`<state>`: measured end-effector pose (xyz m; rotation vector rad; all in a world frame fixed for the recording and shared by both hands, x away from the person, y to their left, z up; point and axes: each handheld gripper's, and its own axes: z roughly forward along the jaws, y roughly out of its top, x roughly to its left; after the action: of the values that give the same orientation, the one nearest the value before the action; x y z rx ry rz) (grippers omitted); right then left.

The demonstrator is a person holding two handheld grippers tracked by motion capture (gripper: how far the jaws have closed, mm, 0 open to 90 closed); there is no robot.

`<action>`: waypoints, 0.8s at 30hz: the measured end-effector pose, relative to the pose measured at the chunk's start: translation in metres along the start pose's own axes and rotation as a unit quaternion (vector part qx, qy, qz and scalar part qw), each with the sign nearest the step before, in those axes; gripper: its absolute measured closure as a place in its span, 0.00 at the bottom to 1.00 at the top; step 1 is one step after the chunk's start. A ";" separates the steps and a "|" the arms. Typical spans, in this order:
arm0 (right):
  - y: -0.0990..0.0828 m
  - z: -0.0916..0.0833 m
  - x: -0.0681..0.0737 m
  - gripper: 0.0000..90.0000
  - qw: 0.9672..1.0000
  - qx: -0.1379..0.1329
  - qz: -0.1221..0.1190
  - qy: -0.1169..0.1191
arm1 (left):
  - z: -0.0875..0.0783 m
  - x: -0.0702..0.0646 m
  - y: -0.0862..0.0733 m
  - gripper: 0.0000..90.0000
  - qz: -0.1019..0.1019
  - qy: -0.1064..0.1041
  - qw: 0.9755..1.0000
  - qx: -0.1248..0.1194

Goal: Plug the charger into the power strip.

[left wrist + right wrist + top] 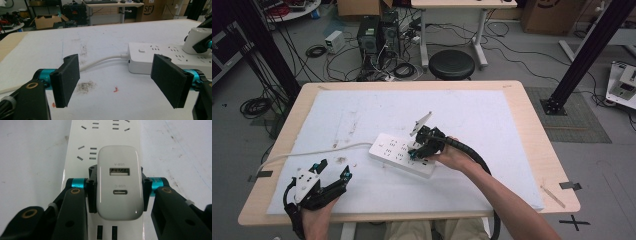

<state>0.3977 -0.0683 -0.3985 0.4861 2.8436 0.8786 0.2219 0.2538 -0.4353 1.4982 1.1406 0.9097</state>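
A white power strip (399,152) lies near the middle of the white mat, its white cord (312,152) running off to the left. My right gripper (422,150) is shut on a white USB charger (120,182) that stands on the strip (100,140), USB-A and USB-C ports facing the camera. Whether its prongs are in the sockets is hidden. My left gripper (332,172) rests open at the mat's front left corner, nothing between its jaws; its view looks across the mat at the strip's switch end (142,57) and the charger (197,41).
The mat (362,110) covers most of the wooden table (532,145). Small dark smudges and a red fleck (115,89) mark the mat in front of the left gripper. A black stool (452,64), cables and computer cases stand on the floor beyond the far edge.
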 end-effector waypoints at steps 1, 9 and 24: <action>0.000 0.000 0.002 0.71 1.000 -0.001 0.001 -0.003 | 0.000 0.000 0.000 0.26 0.000 0.000 1.000 0.001; -0.002 0.002 -0.005 0.71 1.000 -0.007 0.006 0.019 | 0.000 0.000 0.000 0.26 -0.001 0.000 1.000 0.001; -0.005 0.001 -0.006 0.70 0.999 -0.024 0.027 0.022 | 0.002 0.003 0.003 0.26 -0.001 0.001 1.000 -0.002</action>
<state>0.4027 -0.0735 -0.4021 0.5464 2.8528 0.9771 0.2254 0.2555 -0.4331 1.4939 1.1409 0.9114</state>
